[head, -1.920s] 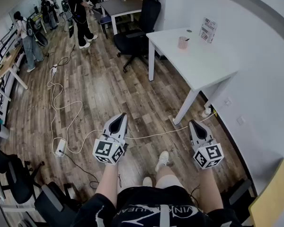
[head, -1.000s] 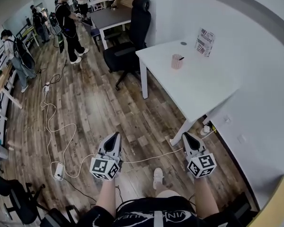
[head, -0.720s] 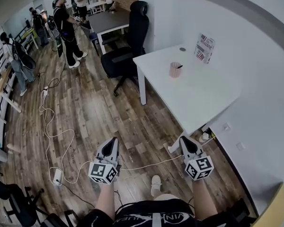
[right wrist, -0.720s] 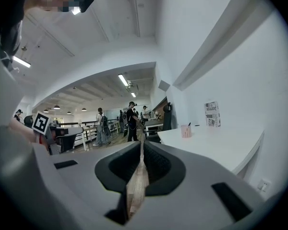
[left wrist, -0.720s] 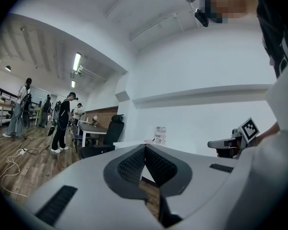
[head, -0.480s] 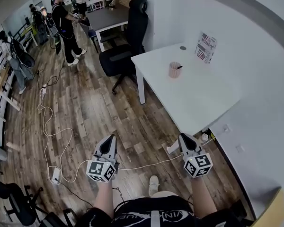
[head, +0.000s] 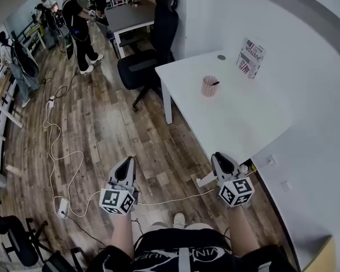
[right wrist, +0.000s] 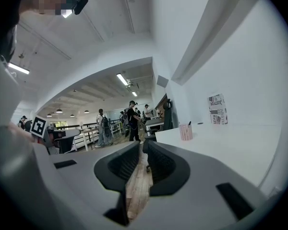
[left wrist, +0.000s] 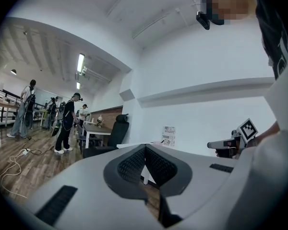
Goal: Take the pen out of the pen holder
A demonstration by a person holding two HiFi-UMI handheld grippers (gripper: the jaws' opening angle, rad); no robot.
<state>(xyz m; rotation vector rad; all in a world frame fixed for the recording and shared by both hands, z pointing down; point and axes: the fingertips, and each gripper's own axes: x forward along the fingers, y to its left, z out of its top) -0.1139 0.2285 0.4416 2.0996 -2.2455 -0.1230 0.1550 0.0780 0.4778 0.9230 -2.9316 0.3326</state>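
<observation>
A person stands on wood-plank flooring [head: 130,123] with a grey two-jaw tool in each hand, both held low and pointing forward. The left gripper [head: 127,161] has its ribbed pads pressed together with nothing between them. The right gripper [head: 217,156] shows only a thin slit between its pads, also empty.

Ahead lies the white rectangular table [head: 243,118], its near corner close to the right gripper. Well apart from both tools, toward the table's far end, stands the pink cylindrical pen holder [head: 209,86], upright and alone on the bare top. It sits almost straight ahead of the right gripper, and in the right gripper view a little to the right of the jaw line. The right hand is judged the nearer one for the reach.

The dark slender pen [head: 215,83] is in the holder, with only a short end showing above the rim. It leans to one side, its long axis close to vertical, so a grasp would likely come from above.
</observation>
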